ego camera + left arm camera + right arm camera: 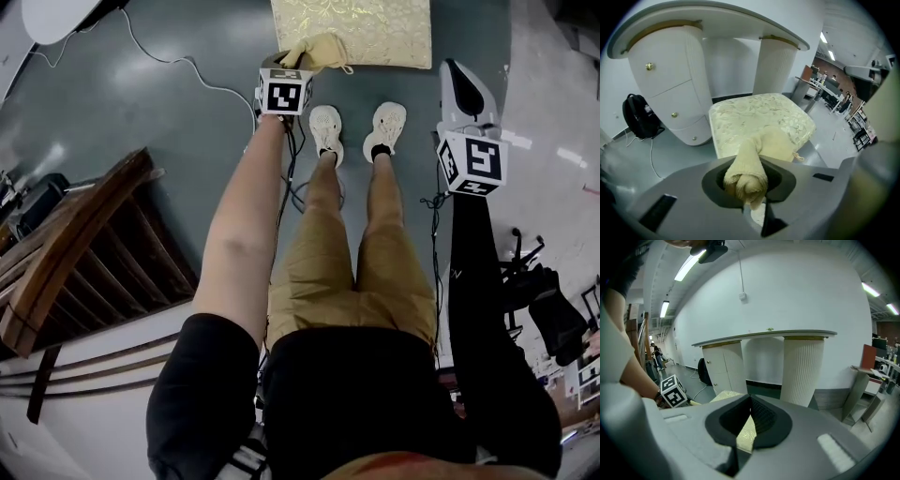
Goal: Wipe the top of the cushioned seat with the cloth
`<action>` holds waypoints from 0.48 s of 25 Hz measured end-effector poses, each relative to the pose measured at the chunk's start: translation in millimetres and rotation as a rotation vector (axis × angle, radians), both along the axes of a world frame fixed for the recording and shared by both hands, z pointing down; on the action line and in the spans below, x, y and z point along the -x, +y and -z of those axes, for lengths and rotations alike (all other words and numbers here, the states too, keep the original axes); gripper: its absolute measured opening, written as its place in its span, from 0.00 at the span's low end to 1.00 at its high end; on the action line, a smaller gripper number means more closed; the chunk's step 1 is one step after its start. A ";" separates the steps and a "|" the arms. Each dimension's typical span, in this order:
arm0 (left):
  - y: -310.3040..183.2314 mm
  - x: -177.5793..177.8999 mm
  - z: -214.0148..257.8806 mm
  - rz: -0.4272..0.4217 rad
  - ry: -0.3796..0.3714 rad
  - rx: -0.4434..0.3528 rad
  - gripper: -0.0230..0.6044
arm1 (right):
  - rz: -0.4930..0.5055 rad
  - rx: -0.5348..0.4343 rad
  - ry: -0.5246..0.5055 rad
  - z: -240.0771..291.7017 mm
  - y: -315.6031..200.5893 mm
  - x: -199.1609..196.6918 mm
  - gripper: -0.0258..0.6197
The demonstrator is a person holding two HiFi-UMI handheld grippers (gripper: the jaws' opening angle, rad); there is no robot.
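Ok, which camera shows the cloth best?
The left gripper view: the cloth is close up, bunched in the left gripper and trailing onto the seat. The head view shows only a small part; the right gripper view, none clearly.

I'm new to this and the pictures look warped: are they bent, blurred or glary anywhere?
Both gripper views: fisheye, dark round corners, the desk top bowed. Left gripper view: cloth slightly soft, very close. Head view: pale glare on the floor.

A black backpack (640, 117) sits beside a white desk (665, 89).
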State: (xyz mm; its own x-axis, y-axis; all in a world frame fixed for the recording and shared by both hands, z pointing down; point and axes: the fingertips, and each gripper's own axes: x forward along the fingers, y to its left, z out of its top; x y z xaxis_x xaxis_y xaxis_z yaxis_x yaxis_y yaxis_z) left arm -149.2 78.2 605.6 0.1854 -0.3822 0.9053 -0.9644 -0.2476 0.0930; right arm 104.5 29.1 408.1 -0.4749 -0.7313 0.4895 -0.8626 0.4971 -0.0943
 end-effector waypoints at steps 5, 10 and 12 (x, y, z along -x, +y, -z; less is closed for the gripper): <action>13.9 76.3 -1.3 0.095 -0.076 0.018 0.14 | 0.014 -0.001 0.006 4.5 -3.1 36.2 0.04; 28.0 131.4 3.0 0.135 -0.128 0.016 0.14 | 0.003 -0.005 0.007 9.7 -10.2 63.7 0.04; 31.6 148.0 3.7 0.155 -0.134 0.020 0.14 | -0.004 -0.008 0.007 11.6 -13.3 72.8 0.04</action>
